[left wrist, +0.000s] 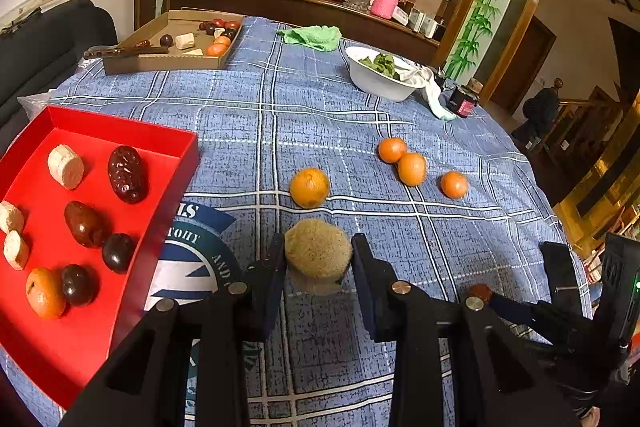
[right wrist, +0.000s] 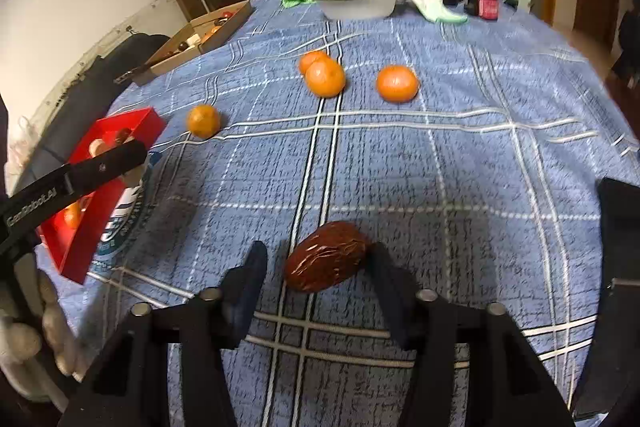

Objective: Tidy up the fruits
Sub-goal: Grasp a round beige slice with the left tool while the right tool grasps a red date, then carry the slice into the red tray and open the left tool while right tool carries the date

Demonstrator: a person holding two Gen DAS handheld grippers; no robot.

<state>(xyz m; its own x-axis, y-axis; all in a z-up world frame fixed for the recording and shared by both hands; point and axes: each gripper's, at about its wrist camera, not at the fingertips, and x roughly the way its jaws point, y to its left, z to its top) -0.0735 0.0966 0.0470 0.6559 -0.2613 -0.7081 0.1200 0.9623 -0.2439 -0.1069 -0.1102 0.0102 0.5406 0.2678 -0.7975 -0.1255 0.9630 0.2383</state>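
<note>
A: How far along is the sorting, starting nearest?

B: Nearest, the left gripper (left wrist: 319,259) has its fingers on either side of a tan fuzzy piece (left wrist: 318,254). Both fingers look to be touching it and it seems lifted just off the blue checked desk (left wrist: 440,247), so I judge it grasped, not yet delivered.

A: And the other one?

B: The right gripper (right wrist: 318,265) brackets a wrinkled red date (right wrist: 326,255). The right finger touches the date; a gap shows on the left side, so I read it as released, closing in at most. The date looks to lie on the cloth.

A: What is already put away?

B: To the left, the red tray (left wrist: 120,135) holds a good share: three pale cork-like pieces, several dark dates and plums, and one orange at its near end. That part looks done.

A: What is left?

B: Farther out on the desk, four loose oranges: a single orange (left wrist: 309,187) in the middle, then a touching pair (left wrist: 402,159) and one more orange (left wrist: 454,184) to the right. With the two pieces at the grippers, six items remain, so I'd say a little past halfway.

A: Beyond those?

B: A cardboard box (left wrist: 160,61) at far left holding more fruit, and a white bowl (left wrist: 380,83) of greens at far right. Whether they belong to the job, I cannot tell.
</note>
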